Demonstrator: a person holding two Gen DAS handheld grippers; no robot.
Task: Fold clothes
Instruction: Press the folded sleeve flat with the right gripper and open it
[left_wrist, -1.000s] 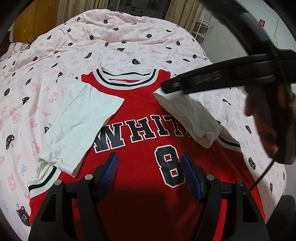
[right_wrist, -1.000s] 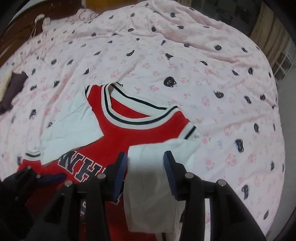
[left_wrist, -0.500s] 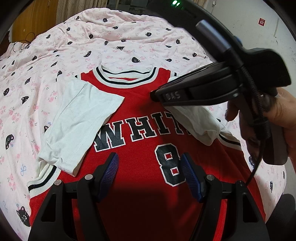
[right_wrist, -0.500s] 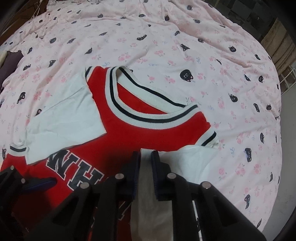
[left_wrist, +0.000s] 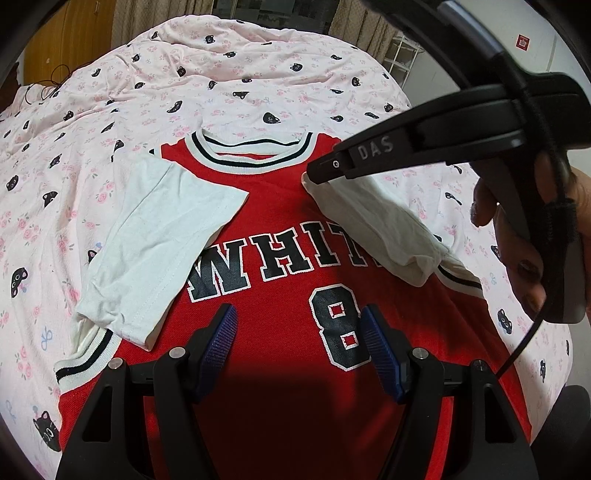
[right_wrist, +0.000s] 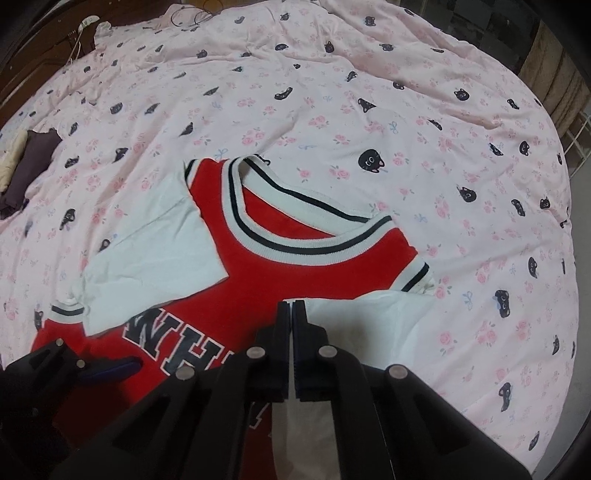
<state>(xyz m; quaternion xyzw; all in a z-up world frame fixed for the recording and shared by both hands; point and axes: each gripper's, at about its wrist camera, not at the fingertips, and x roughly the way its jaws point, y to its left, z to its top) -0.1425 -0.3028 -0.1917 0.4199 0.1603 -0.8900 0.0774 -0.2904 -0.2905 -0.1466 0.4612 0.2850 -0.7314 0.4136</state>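
Observation:
A red jersey (left_wrist: 280, 221) with white sleeves, lettered "WHIT" and "8", lies flat on the bed; it also shows in the right wrist view (right_wrist: 295, 266). Its left white sleeve (left_wrist: 159, 236) is folded in over the chest. My right gripper (right_wrist: 291, 306) is shut on the top corner of the right white sleeve (right_wrist: 369, 325), which lies folded in over the jersey; it also shows in the left wrist view (left_wrist: 314, 175). My left gripper (left_wrist: 297, 347) is open and empty, hovering over the lower front of the jersey by the "8".
The pink bedspread (right_wrist: 332, 110) with black cat faces covers the whole bed. A dark folded cloth (right_wrist: 29, 166) lies at the far left edge. Cables (left_wrist: 48, 81) lie at the bed's far left. A white wire rack (left_wrist: 402, 51) stands beyond the bed.
My right gripper went from open around the right sleeve's corner to shut on it. The left gripper and the rest of the jersey stayed still.

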